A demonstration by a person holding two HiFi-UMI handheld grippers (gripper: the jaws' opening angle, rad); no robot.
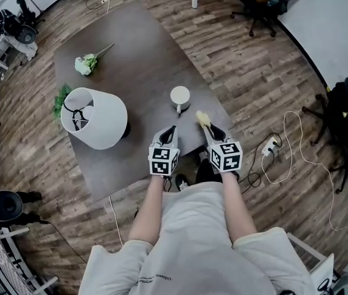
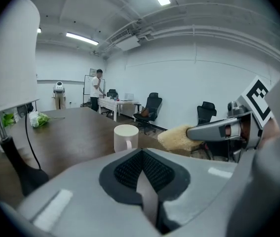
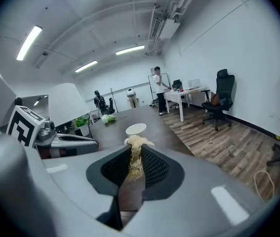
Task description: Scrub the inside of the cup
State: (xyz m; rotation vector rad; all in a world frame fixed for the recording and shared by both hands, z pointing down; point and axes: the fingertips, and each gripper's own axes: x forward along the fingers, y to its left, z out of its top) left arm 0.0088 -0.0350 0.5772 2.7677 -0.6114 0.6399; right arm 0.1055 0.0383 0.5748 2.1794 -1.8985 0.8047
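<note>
A white cup (image 1: 180, 97) with a handle stands upright on the dark brown table (image 1: 143, 60), just beyond both grippers. In the left gripper view the cup (image 2: 126, 137) stands straight ahead, its inside hidden. My right gripper (image 1: 208, 126) is shut on a pale yellow fibrous scrubber (image 1: 202, 118). The scrubber (image 3: 136, 154) sticks out past the jaw tips toward the cup (image 3: 136, 128) and stays short of it. My left gripper (image 1: 172, 129) hovers near the table's front edge with its jaws together and nothing between them.
A white lamp (image 1: 94, 117) lies tilted at the left of the table, close to my left gripper. A white flower (image 1: 86, 63) and a green plant (image 1: 61, 97) lie further back left. Office chairs (image 1: 259, 2) and floor cables (image 1: 284, 158) lie to the right.
</note>
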